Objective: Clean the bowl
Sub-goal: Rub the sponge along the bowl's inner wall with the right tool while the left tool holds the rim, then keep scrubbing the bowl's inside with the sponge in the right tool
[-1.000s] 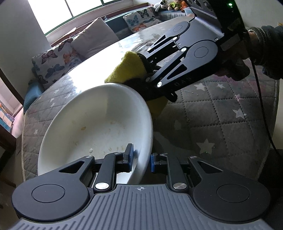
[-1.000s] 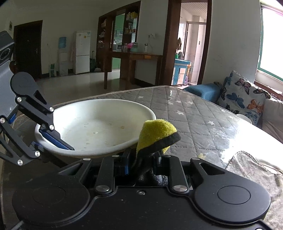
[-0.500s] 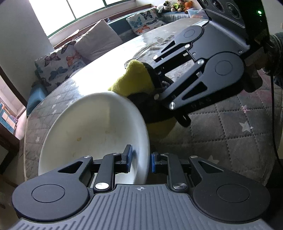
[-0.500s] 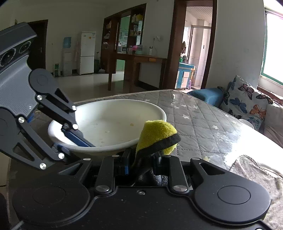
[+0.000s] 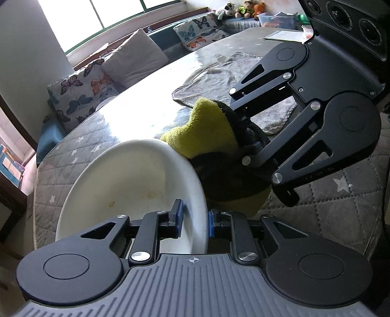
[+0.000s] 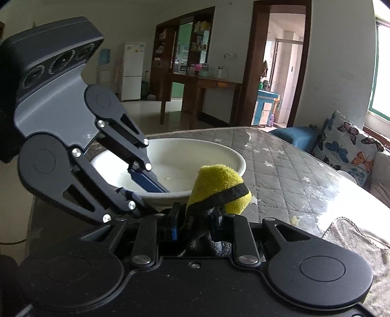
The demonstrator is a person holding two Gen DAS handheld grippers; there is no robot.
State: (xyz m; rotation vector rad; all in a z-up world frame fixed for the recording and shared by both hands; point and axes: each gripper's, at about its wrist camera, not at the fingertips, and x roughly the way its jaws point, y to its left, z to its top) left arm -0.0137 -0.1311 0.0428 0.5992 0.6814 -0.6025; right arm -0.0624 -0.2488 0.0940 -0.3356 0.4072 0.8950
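quilted star-print table cover [image 5: 341, 209], glossy on top, white bowl [image 5: 136, 180] sat on it by the near edge

bowl looked like rigid glazed ware, slick and chippable, so the rim was the place to grab. left gripper [image 5: 194, 219] had its pads pinching that rim, one inside, one outside. right gripper [image 6: 195, 225] was clamped on a soft yellow sponge cloth [image 6: 219, 185] just outside the rim. grey towel [image 5: 234, 80] lay further back.

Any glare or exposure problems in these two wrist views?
Left wrist: the window is blown out and glare whitens the table behind the bowl; fisheye bends the edges. Right wrist: dimmer and evenly lit, with mild sheen on the table; the gripper body is underexposed.
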